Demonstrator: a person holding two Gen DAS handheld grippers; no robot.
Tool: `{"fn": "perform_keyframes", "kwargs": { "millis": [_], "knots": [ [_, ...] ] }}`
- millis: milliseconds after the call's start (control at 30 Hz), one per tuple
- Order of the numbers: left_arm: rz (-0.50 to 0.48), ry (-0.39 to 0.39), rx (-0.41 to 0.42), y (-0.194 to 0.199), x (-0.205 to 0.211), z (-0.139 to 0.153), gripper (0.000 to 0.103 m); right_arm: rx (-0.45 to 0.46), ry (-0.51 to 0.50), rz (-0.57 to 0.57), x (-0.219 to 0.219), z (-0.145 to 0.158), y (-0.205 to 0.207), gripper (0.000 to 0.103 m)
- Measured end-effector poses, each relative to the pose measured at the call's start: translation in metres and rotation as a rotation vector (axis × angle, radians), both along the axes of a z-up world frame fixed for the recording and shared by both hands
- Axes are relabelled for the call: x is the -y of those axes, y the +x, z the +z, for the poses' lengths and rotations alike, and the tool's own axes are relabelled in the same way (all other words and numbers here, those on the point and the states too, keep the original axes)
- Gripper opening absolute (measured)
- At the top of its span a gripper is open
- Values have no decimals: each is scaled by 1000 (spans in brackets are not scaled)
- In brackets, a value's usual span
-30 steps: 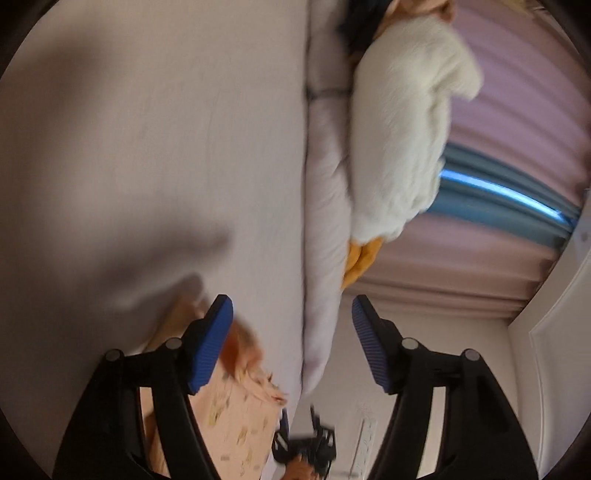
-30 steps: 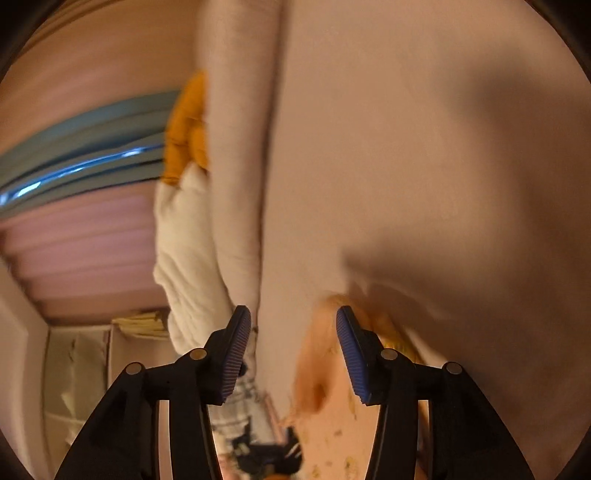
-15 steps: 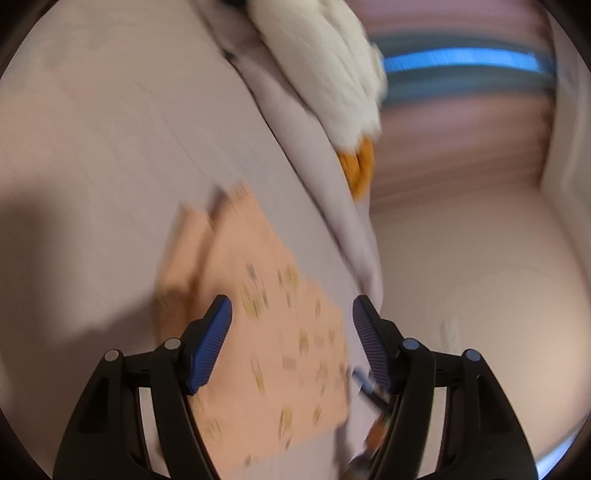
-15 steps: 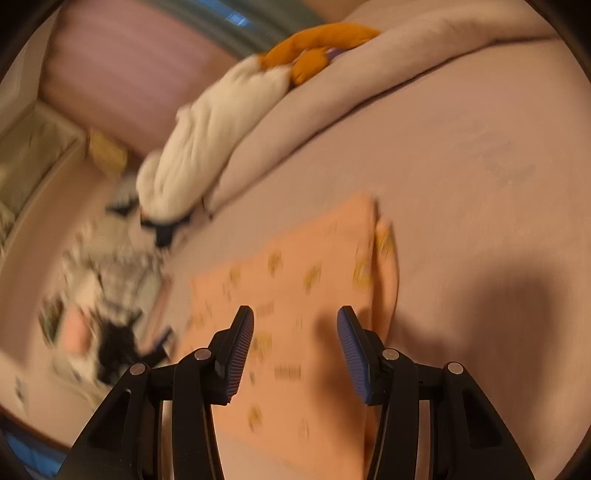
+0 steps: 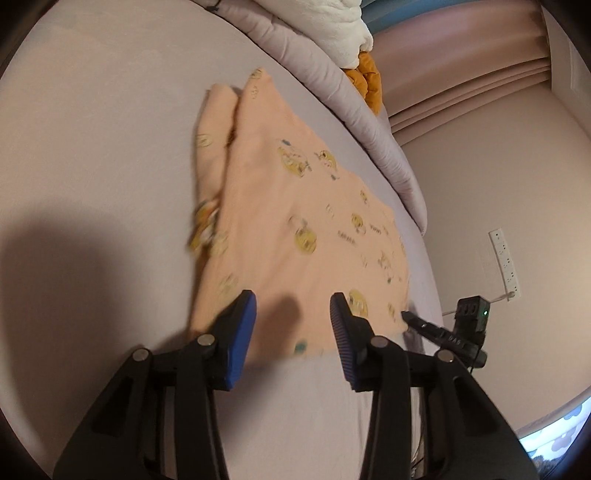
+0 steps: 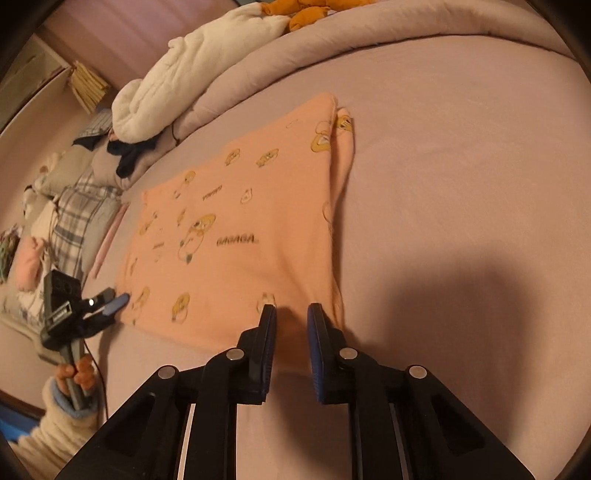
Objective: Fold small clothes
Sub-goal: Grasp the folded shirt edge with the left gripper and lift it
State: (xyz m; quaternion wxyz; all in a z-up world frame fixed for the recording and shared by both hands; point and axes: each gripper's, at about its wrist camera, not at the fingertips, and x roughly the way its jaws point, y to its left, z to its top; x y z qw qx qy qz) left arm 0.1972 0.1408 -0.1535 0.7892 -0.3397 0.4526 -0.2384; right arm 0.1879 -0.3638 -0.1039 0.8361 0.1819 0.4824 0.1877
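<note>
The peach cartoon-printed folded garment [image 6: 236, 229] lies flat on the mauve bed sheet [image 6: 461, 155], its near edge hidden behind both claws, so neither the closing, half-spread left claw [image 5: 293, 310] nor the closing, narrow right claw [image 6: 291, 314] shows a clear pinch.

A home bedroom

A bed [image 6: 461, 155] with a mauve sheet and a rolled duvet [image 6: 332, 40] along its far edge at twelve o'clock, pleated curtains [image 5: 461, 70] behind, checked pillows [image 6: 74, 214] and soft toys [image 6: 306, 11] at nine o'clock.
</note>
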Motion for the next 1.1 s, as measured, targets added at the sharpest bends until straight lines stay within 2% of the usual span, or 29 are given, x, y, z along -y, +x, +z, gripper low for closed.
{"fn": "perform_keyframes", "kwargs": {
  "millis": [100, 133, 167, 200, 233, 433, 567, 667, 800, 933, 1033, 1100],
  "knots": [
    [4, -13, -4, -17, -12, 11, 48, 8, -45, 4, 1, 11, -10, 17],
    [14, 3, 5, -21, -16, 17, 52, 21, -60, 8, 0, 16, -13, 25],
    [32, 30, 14, -24, -20, 20, 61, 44, -75, 11, -2, 23, -16, 39],
    [51, 51, 19, -20, -20, 28, 66, 64, -87, 14, -5, 27, -19, 45],
    [72, 64, 27, -19, -25, 30, 66, 84, -93, 20, -11, 31, -18, 48],
    [142, 27, -25, 19, -32, 20, 67, 148, -62, 81, -48, 43, 3, 48],
    [132, -19, -43, 50, -22, 15, 67, 144, -90, 112, -85, 44, 36, 48],
    [115, -1, -48, 69, -12, 19, 67, 134, -104, 141, -115, 44, 61, 48],
    [84, 47, -52, 87, -1, 20, 67, 103, -72, 184, -148, 42, 96, 48],
    [72, 76, -56, 104, 5, 17, 66, 68, -89, 154, -158, 36, 120, 46],
    [81, 159, -57, 108, 10, 16, 48, 50, -145, 101, -173, 31, 144, 31],
    [72, 204, -48, 106, 11, 17, 40, 38, -159, 84, -180, 27, 155, 26]
  ]
}}
